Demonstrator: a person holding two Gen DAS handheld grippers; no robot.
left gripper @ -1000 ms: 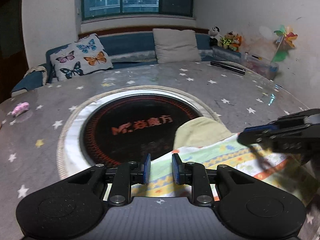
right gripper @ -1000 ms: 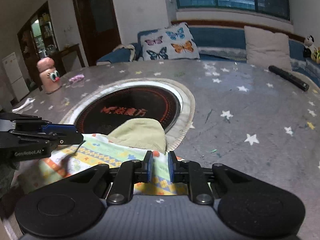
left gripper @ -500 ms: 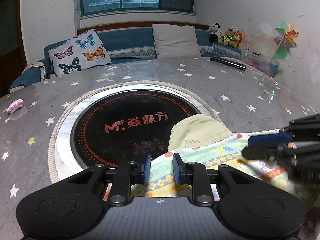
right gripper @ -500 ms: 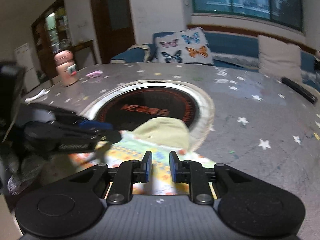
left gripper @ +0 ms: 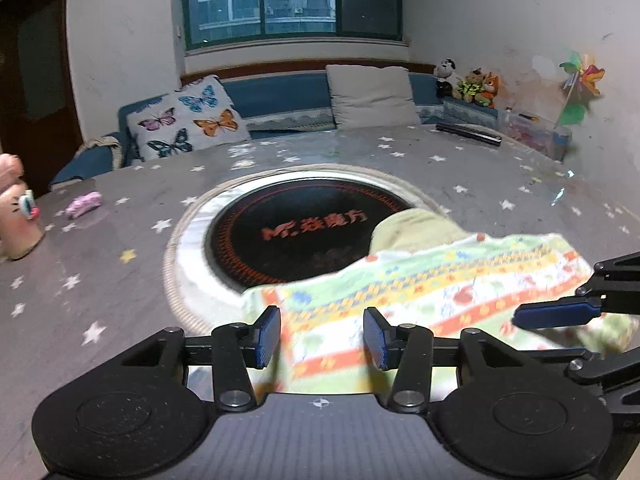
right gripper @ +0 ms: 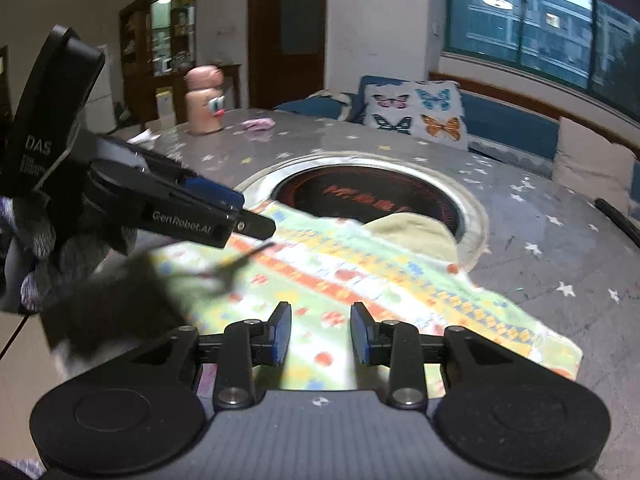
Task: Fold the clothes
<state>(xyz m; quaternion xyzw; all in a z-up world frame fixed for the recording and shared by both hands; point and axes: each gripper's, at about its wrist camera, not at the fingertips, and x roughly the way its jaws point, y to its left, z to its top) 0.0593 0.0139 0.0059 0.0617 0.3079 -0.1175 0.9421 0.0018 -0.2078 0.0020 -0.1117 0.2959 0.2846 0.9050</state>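
1. Garment (left gripper: 420,288), one patterned piece, lies flat on the starred table (left gripper: 120,248), its far edge over the round black hob (left gripper: 296,232).
2. Left gripper (left gripper: 322,334) hangs over its near left edge, fingers spread, nothing between them.
3. Right gripper (right gripper: 320,334) is likewise released above the cloth's near side.
4. Two cushions sit behind.

Left claw (left gripper: 322,336) and right claw (right gripper: 320,334) both gape apart.

Garment (right gripper: 360,276) near edge hidden behind fingers (right gripper: 280,332).
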